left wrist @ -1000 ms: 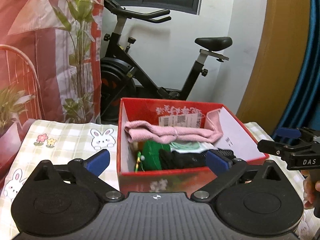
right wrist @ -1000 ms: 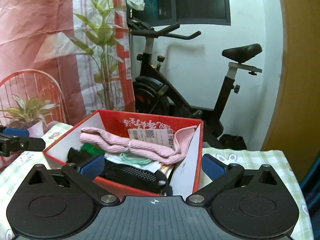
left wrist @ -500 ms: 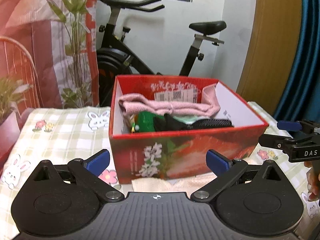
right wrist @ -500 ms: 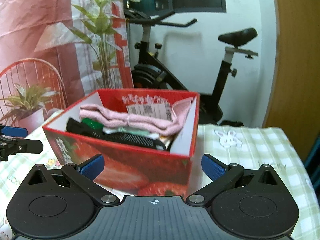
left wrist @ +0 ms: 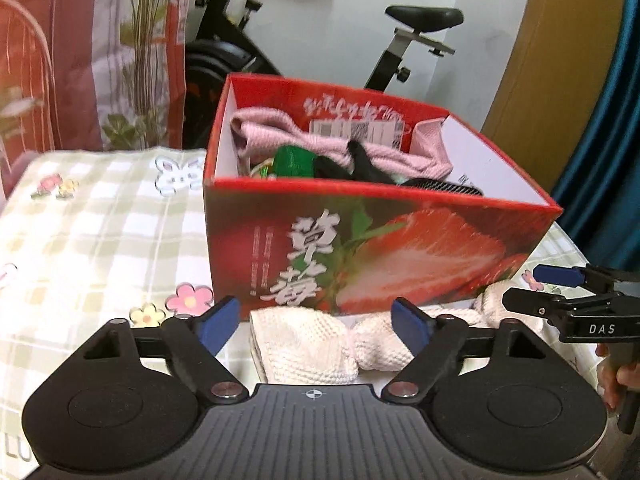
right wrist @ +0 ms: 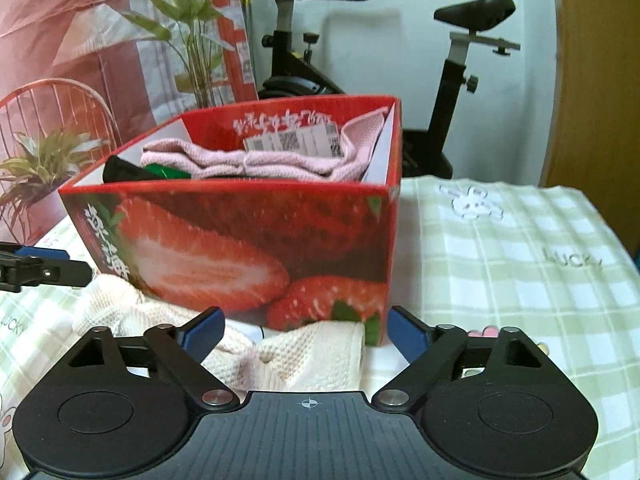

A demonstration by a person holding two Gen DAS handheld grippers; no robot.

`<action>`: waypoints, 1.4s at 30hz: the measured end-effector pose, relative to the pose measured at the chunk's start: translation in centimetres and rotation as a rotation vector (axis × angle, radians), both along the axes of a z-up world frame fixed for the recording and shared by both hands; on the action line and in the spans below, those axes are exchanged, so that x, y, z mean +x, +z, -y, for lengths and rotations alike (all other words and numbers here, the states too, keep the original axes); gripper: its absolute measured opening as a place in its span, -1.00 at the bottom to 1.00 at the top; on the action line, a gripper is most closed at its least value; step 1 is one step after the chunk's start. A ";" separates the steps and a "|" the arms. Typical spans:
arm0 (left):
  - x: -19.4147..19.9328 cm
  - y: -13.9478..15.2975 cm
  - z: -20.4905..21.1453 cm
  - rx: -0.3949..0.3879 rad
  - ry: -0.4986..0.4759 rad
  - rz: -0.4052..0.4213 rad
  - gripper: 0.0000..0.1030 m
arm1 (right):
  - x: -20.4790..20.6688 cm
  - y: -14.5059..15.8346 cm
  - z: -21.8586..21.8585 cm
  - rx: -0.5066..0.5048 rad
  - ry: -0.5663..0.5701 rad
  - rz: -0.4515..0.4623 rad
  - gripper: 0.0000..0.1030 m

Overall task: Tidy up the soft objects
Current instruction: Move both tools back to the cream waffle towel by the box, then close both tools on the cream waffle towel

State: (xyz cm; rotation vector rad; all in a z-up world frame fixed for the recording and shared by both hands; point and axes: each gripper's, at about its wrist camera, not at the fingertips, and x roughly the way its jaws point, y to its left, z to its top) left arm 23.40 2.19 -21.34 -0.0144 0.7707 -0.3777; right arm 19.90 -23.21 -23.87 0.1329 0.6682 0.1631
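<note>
A red cardboard box [left wrist: 360, 240] printed with strawberries stands on a bench covered by a green and white checked cloth [left wrist: 100, 220] with rabbit and flower prints. Inside the box lie soft things: a pink knitted cloth [left wrist: 272, 136] draped along the back wall, something green [left wrist: 294, 160] and something black [left wrist: 368, 168] in front of it. On the cloth, touching the near foot of the box, lies a cream knitted cloth [left wrist: 312, 344], bunched and twisted in the middle. The left tool [left wrist: 316, 320] hangs just above one end of this cream cloth, with its blue-padded jaws apart on either side of it; they have just been closing, and the pads do not yet press on the fabric. The right tool [right wrist: 304, 328] is over the other end of the same cream cloth [right wrist: 312, 356], near the box's corner, with its jaws likewise apart and just now narrowing, the cloth between them but not gripped. In the left wrist view the right tool [left wrist: 560, 292] shows at the right edge, with part of a person's hand [left wrist: 616, 376] below it. Behind the bench stand an exercise bike [right wrist: 452, 80], a leafy plant [right wrist: 192, 32] and a pink and white curtain [right wrist: 72, 20].
</note>
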 end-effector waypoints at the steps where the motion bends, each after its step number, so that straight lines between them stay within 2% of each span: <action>1: 0.2 -0.4 -0.1 -0.006 0.007 -0.014 0.57 | 0.1 -0.3 -0.1 -0.001 -0.002 -0.008 0.60; 6: 1.1 -2.7 -0.5 -0.031 0.042 -0.077 0.42 | 0.4 -1.9 -0.1 0.022 -0.023 -0.047 0.49; 8: 1.2 -3.4 -0.6 -0.032 0.051 -0.095 0.36 | 0.5 -2.5 0.1 0.041 -0.027 -0.060 0.24; 10: 1.2 -4.0 -0.5 -0.031 0.052 -0.111 0.28 | 0.4 -3.0 0.3 0.076 -0.033 -0.061 0.17; 12: 0.9 -4.5 -0.5 -0.039 0.054 -0.109 0.25 | 0.3 -3.3 0.4 0.106 -0.025 -0.060 -0.01; 14: 0.6 -4.7 -0.6 -0.060 0.048 -0.102 0.08 | 0.1 -3.4 0.2 0.121 -0.012 -0.051 -0.21; 16: 0.3 -4.7 -0.6 -0.089 0.028 -0.105 -0.30 | -0.1 -3.5 0.0 0.131 0.002 -0.040 -0.38; 17: 0.1 -4.8 -0.5 -0.088 0.024 -0.100 -0.35 | -0.3 -3.5 -0.2 0.132 0.005 -0.036 -0.45; 19: -0.7 -4.8 -0.1 -0.061 0.017 -0.077 -0.45 | -0.7 -3.3 -0.7 0.120 0.009 -0.025 -0.50; 21: -1.2 -4.9 0.1 -0.053 0.022 -0.073 -0.46 | -1.0 -3.1 -0.9 0.113 0.016 -0.022 -0.52; 32: -5.1 -5.1 -1.8 -0.094 0.045 -0.110 -0.46 | -4.5 -3.2 -1.8 0.149 0.036 -0.046 -0.54; 40: -7.8 -5.1 -1.4 -0.098 0.030 -0.107 -0.46 | -7.0 -2.9 -3.3 0.077 0.082 -0.014 -0.54; 42: -8.2 -5.0 -1.3 -0.093 0.027 -0.104 -0.46 | -7.3 -2.8 -3.3 0.085 0.082 -0.018 -0.54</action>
